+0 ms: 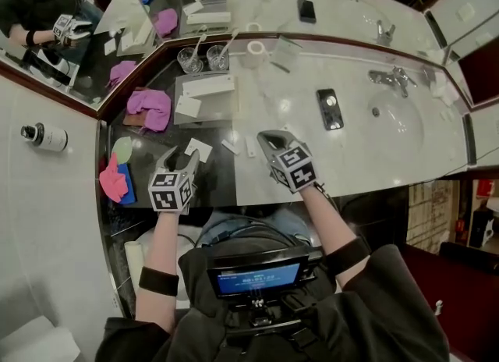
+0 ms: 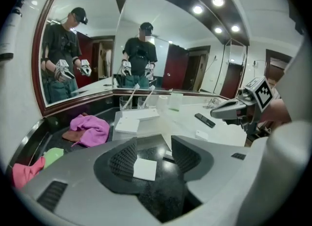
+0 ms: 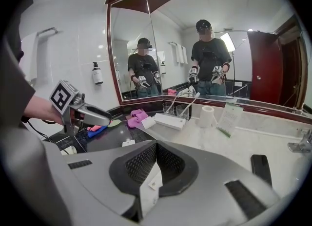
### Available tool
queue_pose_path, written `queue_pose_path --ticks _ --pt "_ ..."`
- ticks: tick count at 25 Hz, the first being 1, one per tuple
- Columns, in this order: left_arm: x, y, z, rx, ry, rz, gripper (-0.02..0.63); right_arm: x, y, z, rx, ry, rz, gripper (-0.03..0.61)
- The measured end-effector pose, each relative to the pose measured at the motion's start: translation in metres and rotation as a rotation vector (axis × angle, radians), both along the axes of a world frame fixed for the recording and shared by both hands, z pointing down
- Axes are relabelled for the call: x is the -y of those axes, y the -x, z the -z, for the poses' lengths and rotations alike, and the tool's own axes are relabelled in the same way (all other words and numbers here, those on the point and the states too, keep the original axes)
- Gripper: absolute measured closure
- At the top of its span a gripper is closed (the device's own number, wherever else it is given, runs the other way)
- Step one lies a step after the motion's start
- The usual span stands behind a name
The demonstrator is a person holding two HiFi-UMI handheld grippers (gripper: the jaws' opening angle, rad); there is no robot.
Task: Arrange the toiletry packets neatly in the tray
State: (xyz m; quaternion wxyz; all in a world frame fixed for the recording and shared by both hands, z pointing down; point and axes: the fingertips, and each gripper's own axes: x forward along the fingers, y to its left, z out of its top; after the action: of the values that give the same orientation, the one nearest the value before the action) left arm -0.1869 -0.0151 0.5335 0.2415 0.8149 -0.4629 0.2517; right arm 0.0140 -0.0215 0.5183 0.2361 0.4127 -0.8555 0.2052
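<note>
The white packet (image 2: 145,169) lying flat on the dark desk (image 1: 148,146), just short of the tray (image 1: 218,111), looks light, thin and slick, probably best pinched across its short edges. The left gripper (image 2: 155,155) angles down over it, jaws spread either side, not touching. The right gripper (image 3: 155,164), nearer the person than the tray and tilted likewise, pinches a second flat packet (image 3: 148,188) by one edge.
</note>
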Motion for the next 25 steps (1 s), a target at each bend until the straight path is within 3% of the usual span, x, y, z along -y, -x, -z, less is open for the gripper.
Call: queue_pose_path --ticks 6,10,25 --pt "0.001 -0.011 -0.063 0.086 0.171 -0.082 0.203 -0.007 -0.002 -0.010 -0.006 0.041 0.002 0.571" --pt "0.003 -0.014 -0.099 0.124 0.255 -0.113 0.130 -0.009 -0.002 -0.023 -0.016 0.076 0.007 0.569" --pt "0.026 -0.002 -0.168 0.272 0.403 -0.167 0.110 0.009 0.007 -0.065 -0.028 0.143 0.023 0.571"
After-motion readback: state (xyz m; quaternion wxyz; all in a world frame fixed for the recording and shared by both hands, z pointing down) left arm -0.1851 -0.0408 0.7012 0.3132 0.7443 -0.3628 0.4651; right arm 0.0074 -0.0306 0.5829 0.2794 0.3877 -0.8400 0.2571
